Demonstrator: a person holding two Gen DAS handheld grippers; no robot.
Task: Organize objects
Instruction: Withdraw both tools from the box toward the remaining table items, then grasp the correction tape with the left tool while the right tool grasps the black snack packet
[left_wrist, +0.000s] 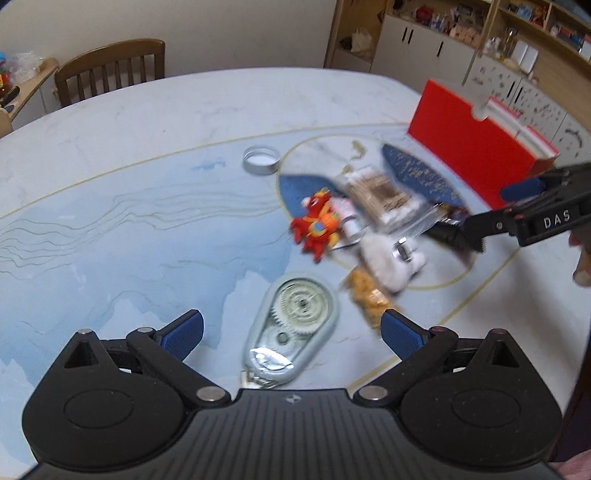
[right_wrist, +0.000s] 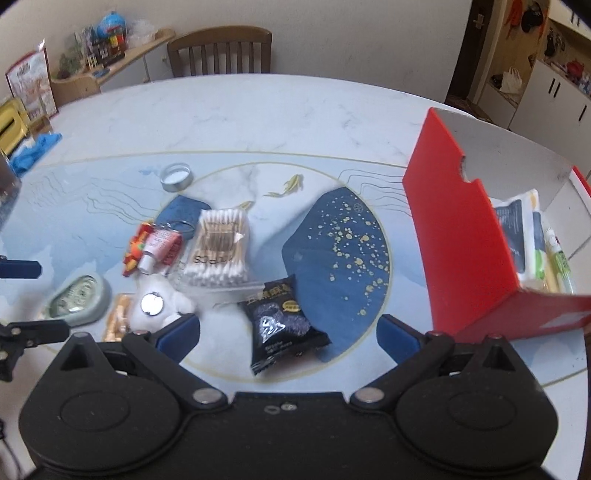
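Note:
My left gripper (left_wrist: 291, 332) is open and empty, its jaws either side of a pale green correction-tape dispenser (left_wrist: 291, 328) lying on the table. My right gripper (right_wrist: 288, 332) is open and empty just above a black snack packet (right_wrist: 280, 314). Between them lies a cluster: a red plush toy (left_wrist: 316, 225), a cotton swab pack (right_wrist: 218, 247), a small pink-labelled bottle (right_wrist: 157, 247), a white plush (right_wrist: 157, 304) and an orange snack bag (left_wrist: 369, 295). A red open box (right_wrist: 465, 236) stands at the right with packets inside.
A round tin lid (right_wrist: 177, 177) lies behind the cluster. A wooden chair (right_wrist: 221, 51) stands at the table's far edge. A blue cloth (right_wrist: 35, 147) and cluttered items sit at the far left. Cabinets and shelves (left_wrist: 424, 40) line the wall at the right.

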